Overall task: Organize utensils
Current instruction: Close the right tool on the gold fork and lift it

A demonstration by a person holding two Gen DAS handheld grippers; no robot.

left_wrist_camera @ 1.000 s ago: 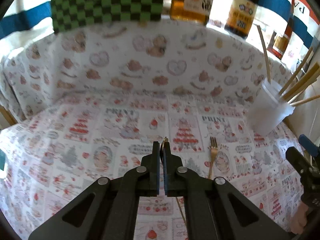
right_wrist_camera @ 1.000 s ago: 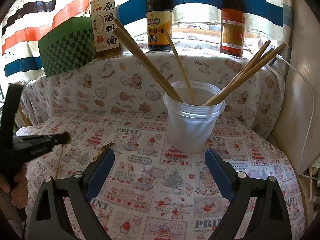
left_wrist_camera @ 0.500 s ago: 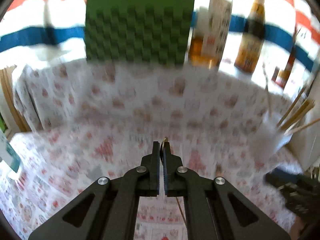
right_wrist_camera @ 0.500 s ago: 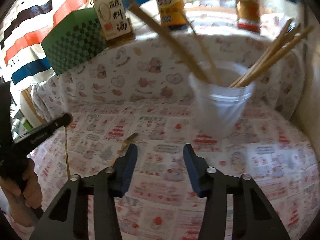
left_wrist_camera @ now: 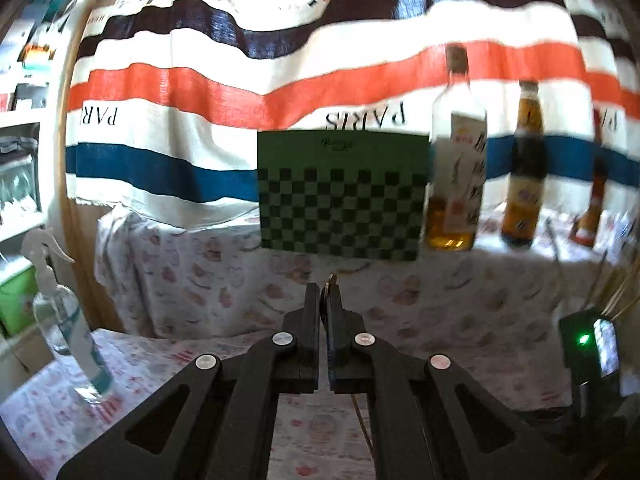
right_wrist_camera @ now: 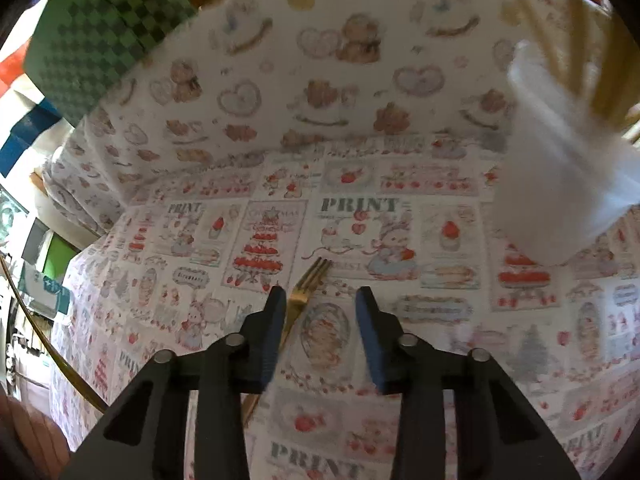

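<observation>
Left wrist view: left gripper (left_wrist_camera: 325,298) is pinching a thin gold utensil (left_wrist_camera: 330,280) (only its tip and a dangling sliver showing), raised before the green checkered box (left_wrist_camera: 340,196).

Right wrist view: gold fork (right_wrist_camera: 306,288) is lying on the printed tablecloth (right_wrist_camera: 440,248), tines pointing away; right gripper (right_wrist_camera: 320,300), jaws just narrowing, is straddling it, partly spread, not gripping.

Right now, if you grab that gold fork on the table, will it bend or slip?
The gold fork looks like thin metal, so probably stiff. Its shiny handle may slip. It lies flat on the tablecloth, so lifting could be fiddly.
</observation>
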